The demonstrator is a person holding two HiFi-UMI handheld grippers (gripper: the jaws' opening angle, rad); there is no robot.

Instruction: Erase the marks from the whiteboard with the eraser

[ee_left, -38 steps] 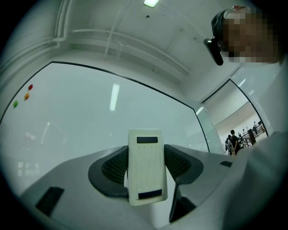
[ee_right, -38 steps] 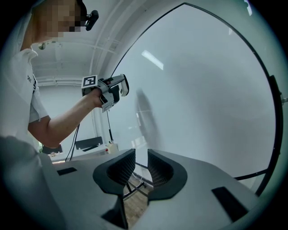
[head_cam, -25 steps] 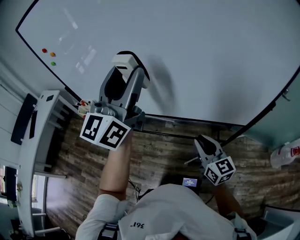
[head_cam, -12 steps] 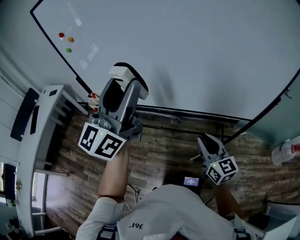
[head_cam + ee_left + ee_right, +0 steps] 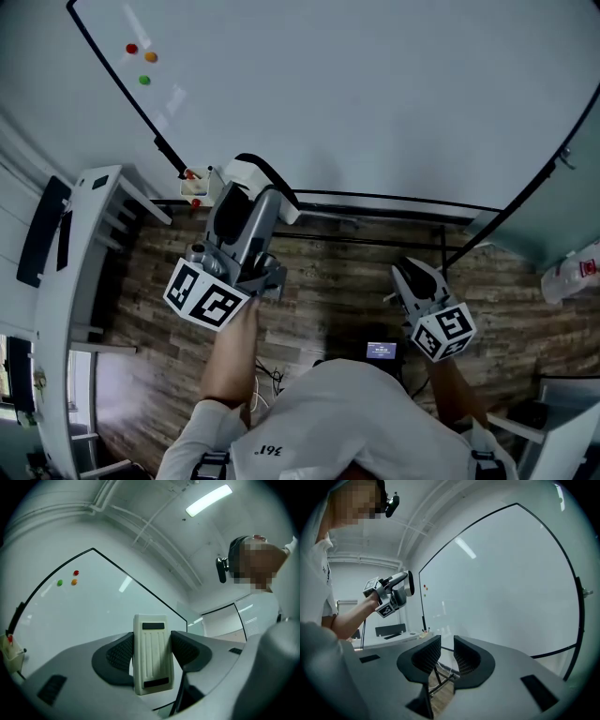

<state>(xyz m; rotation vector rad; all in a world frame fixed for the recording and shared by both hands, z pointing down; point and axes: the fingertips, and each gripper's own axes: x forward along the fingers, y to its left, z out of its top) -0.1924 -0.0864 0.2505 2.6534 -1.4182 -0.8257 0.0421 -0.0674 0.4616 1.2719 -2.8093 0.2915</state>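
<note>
My left gripper (image 5: 251, 185) is shut on a white eraser (image 5: 246, 172), held at the whiteboard's (image 5: 375, 94) bottom edge near its lower left corner. In the left gripper view the eraser (image 5: 150, 658) stands upright between the two dark pads (image 5: 119, 654), with the whiteboard (image 5: 84, 616) behind it. I see no pen marks on the board. My right gripper (image 5: 405, 272) hangs low over the wooden floor, away from the board. Its jaws (image 5: 447, 656) are nearly together with nothing between them.
Red (image 5: 131, 49), orange (image 5: 151, 57) and green (image 5: 144, 81) magnets sit near the board's left edge. A small holder with red items (image 5: 192, 178) hangs at the lower left corner. A white desk (image 5: 75, 281) stands left; the board's stand bars (image 5: 375, 244) cross the floor.
My left gripper with the eraser has come down from the board's face to its bottom edge. The right gripper has barely moved.
</note>
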